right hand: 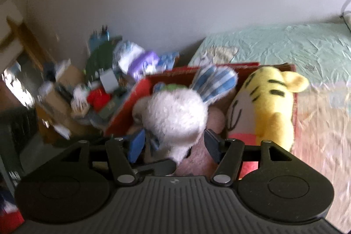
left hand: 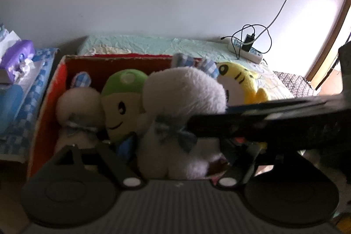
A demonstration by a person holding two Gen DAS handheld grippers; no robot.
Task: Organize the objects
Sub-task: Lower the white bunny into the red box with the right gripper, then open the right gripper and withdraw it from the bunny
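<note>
A red cardboard box [left hand: 92, 63] on the bed holds several plush toys. Left to right in the left wrist view are a small white bunny [left hand: 76, 102], a green-capped plush [left hand: 122, 98], a big white bunny [left hand: 184, 89] with blue checked ears, and a yellow tiger [left hand: 239, 78]. My left gripper [left hand: 188, 146] is open around the big bunny's body, its right finger partly hidden under the right gripper's black body [left hand: 274, 117]. My right gripper [right hand: 175, 144] is open, its pads either side of the big bunny's [right hand: 175, 113] neck, beside the tiger [right hand: 269, 106]. A pink plush [right hand: 197, 159] lies beneath.
The box [right hand: 131, 102] rests on a bed with a pale green sheet [left hand: 153, 43]. A power strip with a charger and cables [left hand: 245, 49] lies at the bed's far right. A purple tissue pack [left hand: 17, 56] and a cluttered pile of boxes [right hand: 87, 91] are left of the box.
</note>
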